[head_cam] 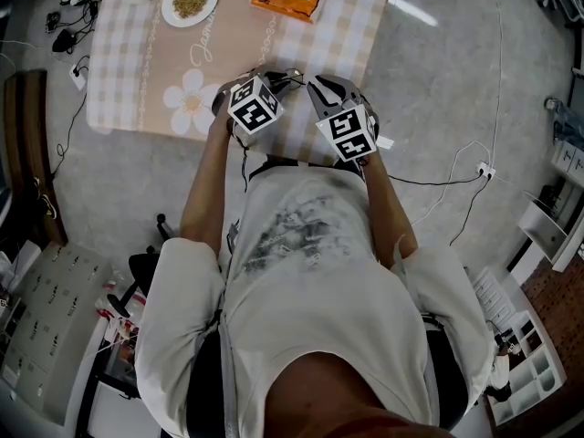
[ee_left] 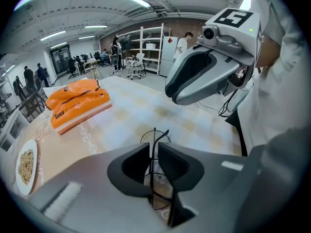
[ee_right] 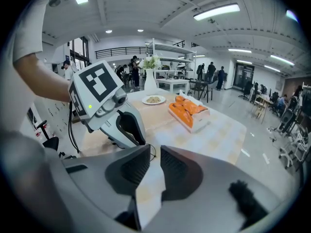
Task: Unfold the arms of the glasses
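The glasses (ee_left: 156, 134) are a thin dark wire pair. They stand edge-on at lower centre of the left gripper view, clenched between the pads of the left tongs (ee_left: 153, 148) above the near part of the bench (head_cam: 137, 71). The right tongs (ee_right: 155, 152) are released, with a clear gap and nothing between the pads. A loop of the wire frame shows just past their left pad in the right gripper view. In the head view the two tools crowd together at upper centre and hide the glasses.

The main risk is the thinness of the wire. If the left pads pin a folded arm as well as the rim, a pull from the right tongs could bend the hinge instead of swinging the arm out. A bite on the lens rim instead of the arm could twist the frame out of the grip and drop it on the bench.

Little can be read. Script on the bench cloth seems to begin "Jam" — the rest is hidden. The orange packet (ee_left: 77, 103) carries dark print too small to read.
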The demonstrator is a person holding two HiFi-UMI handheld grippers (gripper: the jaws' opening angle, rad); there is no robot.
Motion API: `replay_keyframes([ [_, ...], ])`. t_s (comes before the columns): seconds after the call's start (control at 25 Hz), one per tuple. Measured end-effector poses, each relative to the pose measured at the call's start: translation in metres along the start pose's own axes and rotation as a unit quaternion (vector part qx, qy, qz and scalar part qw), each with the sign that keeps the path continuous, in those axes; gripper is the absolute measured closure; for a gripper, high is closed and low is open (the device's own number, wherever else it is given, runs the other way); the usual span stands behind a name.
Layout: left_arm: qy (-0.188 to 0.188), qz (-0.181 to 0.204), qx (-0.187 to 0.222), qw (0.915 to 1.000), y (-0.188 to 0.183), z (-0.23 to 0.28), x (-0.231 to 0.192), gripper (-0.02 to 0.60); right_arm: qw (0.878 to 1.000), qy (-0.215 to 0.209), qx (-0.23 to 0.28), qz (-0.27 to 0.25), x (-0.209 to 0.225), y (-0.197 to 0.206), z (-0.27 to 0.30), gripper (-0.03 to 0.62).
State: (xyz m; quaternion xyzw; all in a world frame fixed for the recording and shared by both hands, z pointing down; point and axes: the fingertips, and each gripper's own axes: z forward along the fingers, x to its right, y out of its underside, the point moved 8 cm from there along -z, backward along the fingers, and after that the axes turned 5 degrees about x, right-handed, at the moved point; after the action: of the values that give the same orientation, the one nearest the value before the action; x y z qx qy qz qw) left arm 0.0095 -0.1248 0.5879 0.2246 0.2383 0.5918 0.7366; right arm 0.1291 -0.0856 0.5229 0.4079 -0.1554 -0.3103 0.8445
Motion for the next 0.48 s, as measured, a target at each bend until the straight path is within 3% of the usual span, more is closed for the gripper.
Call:
replay_keyframes([
  [0.36, 0.020, -0.008, 0.012, 0.9997, 0.001, -0.001, 0.001, 0.558, 1.000, -0.008, -0.008, -0.012, 0.010, -0.001, 0.010, 0.525],
  [0.48, 0.024, -0.007, 0.016, 0.9996, 0.002, -0.002, 0.002, 0.565, 1.000, -0.015, -0.010, -0.021, 0.012, -0.001, 0.015, 0.554],
])
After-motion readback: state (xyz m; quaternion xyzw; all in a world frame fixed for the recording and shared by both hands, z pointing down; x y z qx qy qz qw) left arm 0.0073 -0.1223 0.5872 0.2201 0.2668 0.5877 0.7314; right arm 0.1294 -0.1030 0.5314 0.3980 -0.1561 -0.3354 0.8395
